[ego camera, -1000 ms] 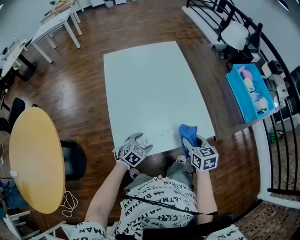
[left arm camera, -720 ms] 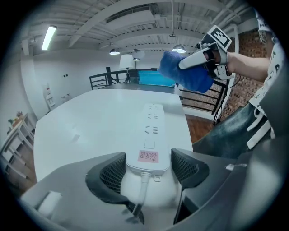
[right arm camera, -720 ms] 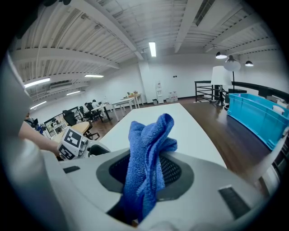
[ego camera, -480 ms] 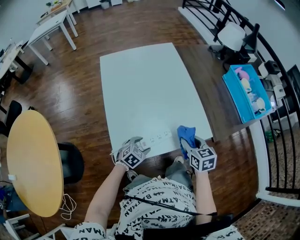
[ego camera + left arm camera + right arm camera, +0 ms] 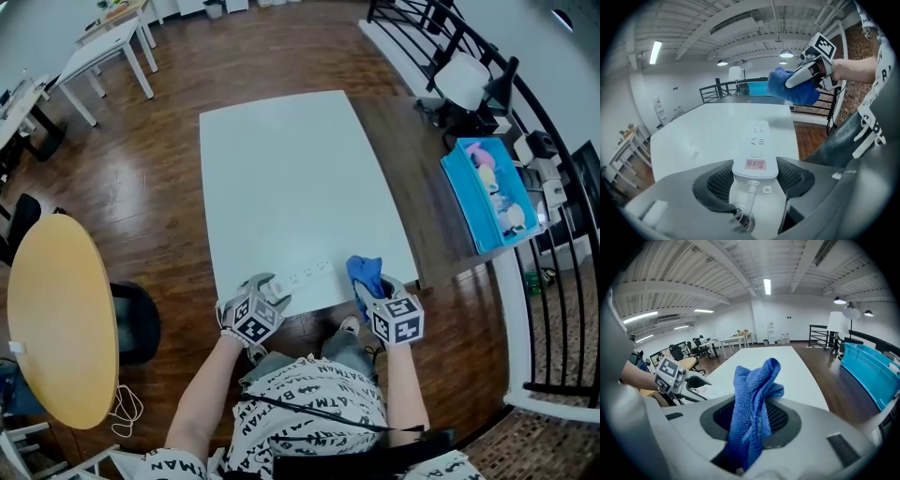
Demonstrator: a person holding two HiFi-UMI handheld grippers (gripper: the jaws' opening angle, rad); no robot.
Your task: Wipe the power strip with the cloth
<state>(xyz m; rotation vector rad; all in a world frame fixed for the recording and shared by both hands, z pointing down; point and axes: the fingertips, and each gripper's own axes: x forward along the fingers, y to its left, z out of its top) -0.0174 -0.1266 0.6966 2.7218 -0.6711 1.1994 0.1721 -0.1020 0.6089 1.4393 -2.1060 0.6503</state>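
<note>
The white power strip (image 5: 756, 136) is lying along the near edge of the white table (image 5: 281, 169), and its cable end is sitting between the jaws of the left gripper (image 5: 756, 174). Those jaws have just been closing in, and the pads look like they're touching both sides of the strip, so I'd call that a grip. The right gripper (image 5: 752, 420) is clamped on the bunched-up blue cloth (image 5: 752, 399) and holds it in the air just past the strip's far end, not touching it.

So progress-wise, the strip is steadied and the cloth is ready, but I can't see any sign of actual wiping. Pretty much the whole job looks left to do.

Writing: there's a pink sticker (image 5: 755, 164) near the cable (image 5: 749, 201) with handwritten characters I can't make out. No brand visible.
</note>
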